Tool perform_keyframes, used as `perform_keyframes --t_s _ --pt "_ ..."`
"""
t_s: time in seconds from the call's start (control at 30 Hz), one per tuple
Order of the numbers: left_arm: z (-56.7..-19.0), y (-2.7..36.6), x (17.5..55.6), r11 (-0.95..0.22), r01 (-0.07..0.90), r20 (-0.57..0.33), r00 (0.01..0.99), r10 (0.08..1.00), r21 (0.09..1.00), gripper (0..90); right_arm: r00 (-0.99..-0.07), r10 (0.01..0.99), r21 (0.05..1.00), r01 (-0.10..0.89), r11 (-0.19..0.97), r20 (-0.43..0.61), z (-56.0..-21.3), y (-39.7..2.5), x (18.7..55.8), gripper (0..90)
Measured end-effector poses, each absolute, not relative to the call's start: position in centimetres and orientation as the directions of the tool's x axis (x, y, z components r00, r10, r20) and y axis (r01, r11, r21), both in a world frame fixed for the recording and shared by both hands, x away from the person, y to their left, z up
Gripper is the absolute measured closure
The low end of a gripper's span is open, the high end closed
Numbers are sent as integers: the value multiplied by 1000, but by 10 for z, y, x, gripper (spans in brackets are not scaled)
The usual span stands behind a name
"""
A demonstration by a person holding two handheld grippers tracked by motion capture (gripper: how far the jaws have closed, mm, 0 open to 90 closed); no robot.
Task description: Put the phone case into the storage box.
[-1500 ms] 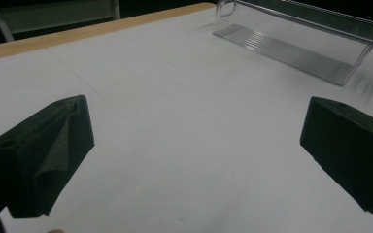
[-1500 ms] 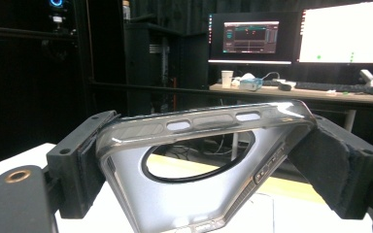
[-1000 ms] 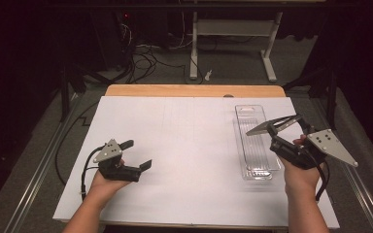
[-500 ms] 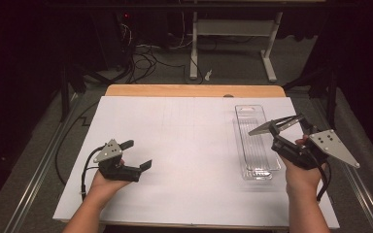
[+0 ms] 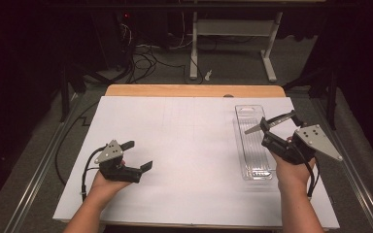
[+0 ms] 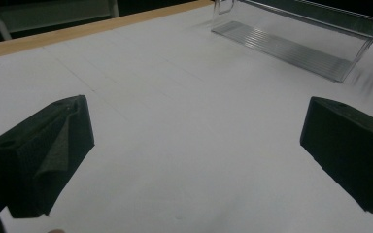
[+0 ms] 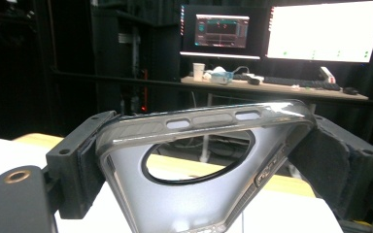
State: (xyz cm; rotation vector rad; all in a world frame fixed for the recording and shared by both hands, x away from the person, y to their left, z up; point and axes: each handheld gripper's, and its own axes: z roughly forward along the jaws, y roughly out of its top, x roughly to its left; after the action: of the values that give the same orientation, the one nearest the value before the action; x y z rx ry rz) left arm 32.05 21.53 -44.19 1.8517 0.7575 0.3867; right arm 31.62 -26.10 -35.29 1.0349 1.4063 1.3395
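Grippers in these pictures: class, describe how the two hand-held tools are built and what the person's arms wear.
Left gripper and right gripper are black, each with two wedge-shaped, foam-padded jaws. A grey three-cornered plate dotted with small holes tops each body. A black cable trails from each. The forearms are bare, no sleeves.

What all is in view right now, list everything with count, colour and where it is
phone case: one, translucent grey with a round cutout, clamped between the right gripper's jaws, held above the tray.
plastic tray: one, clear, long and narrow, on the right side of the white sheet.
white sheet: one, white, covering most of the table top.
table: one, light wood, its far edge showing beyond the sheet.
monitors: two, lit, on a desk in the dark background.
left gripper: one, black with grey plate, jaws apart, low over the sheet's left side.
right gripper: one, black with grey plate, over the tray.
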Motion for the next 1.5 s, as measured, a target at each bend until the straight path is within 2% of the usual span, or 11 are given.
perform_keyframes --t_s 0.73,1.5 --pt "-440 218 320 -227 310 -93 753 651 923 4 -141 988 993 87 74 -61 -346 -242 378 139" --pt "-441 218 320 -220 314 -102 755 648 923 2 -86 992 986 136 100 -89 -347 -231 410 139"
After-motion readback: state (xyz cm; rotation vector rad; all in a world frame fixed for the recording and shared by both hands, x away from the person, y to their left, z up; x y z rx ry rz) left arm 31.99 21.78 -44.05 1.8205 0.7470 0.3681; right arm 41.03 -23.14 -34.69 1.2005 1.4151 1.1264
